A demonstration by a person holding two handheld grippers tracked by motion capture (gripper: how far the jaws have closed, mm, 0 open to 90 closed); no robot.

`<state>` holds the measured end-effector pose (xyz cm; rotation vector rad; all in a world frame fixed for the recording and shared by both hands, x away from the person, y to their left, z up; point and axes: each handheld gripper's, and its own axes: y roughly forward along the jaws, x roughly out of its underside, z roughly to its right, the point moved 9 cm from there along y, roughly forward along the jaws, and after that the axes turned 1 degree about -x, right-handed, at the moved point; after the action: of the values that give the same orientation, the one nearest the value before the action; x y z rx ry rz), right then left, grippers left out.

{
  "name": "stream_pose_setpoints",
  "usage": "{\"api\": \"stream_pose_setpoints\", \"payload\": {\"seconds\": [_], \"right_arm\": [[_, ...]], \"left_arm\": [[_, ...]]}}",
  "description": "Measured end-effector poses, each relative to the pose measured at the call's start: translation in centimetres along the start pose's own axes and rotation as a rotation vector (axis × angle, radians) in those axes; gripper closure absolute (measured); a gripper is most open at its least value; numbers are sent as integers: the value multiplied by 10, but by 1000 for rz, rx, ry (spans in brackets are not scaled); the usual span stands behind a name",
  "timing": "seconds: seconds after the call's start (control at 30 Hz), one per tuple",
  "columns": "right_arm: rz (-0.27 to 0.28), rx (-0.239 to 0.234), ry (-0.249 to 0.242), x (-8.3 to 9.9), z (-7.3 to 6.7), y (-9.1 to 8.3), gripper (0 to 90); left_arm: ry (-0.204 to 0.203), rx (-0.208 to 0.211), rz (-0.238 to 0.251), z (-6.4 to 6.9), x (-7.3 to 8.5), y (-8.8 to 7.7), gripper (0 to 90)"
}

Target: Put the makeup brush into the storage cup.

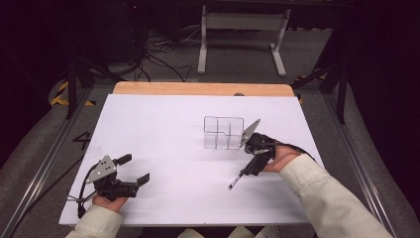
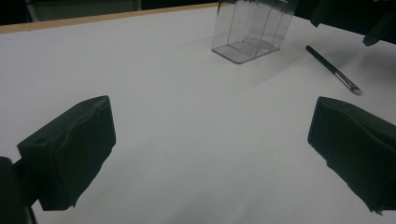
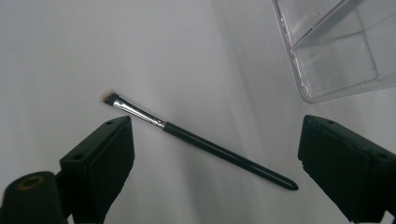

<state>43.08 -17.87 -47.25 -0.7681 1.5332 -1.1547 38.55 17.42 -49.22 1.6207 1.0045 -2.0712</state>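
lying flat between the right gripper [image 3: 212,163]'s parted jaws, slim black makeup brush [image 3: 196,140] with silver ferrule; left gripper [image 2: 212,154] jaws likewise parted

high view overlooks the table [image 1: 163,148]; both gripper views skim it, sharing the brush [image 3: 196,140].

Black makeup brush [image 3: 196,140] flat beside clear divided organizer [image 1: 224,132].

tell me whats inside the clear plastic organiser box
Nothing can be seen in the clear plastic organiser box: through its transparent walls the compartments look empty, just the dividers. The thin black makeup brush lies outside it on the white table, beneath the right claw.
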Motion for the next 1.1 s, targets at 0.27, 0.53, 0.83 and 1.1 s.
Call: {"api": "stream_pose_setpoints", "payload": {"seconds": [0.27, 0.53, 0.83, 1.1], "right_arm": [[-76, -28, -31, 6, -5, 14, 136], [-105, -39, -38, 9, -6, 22, 143], [-136, -56, -39, 14, -8, 37, 149], [-155, -42, -73, 15, -9, 36, 270]], "left_arm": [[-2, 5, -2, 0, 0, 0, 14], [-2, 8, -4, 0, 0, 0, 13], [-5, 11, -2, 0, 0, 0, 12], [-1, 9, -8, 0, 1, 1, 13]]}}
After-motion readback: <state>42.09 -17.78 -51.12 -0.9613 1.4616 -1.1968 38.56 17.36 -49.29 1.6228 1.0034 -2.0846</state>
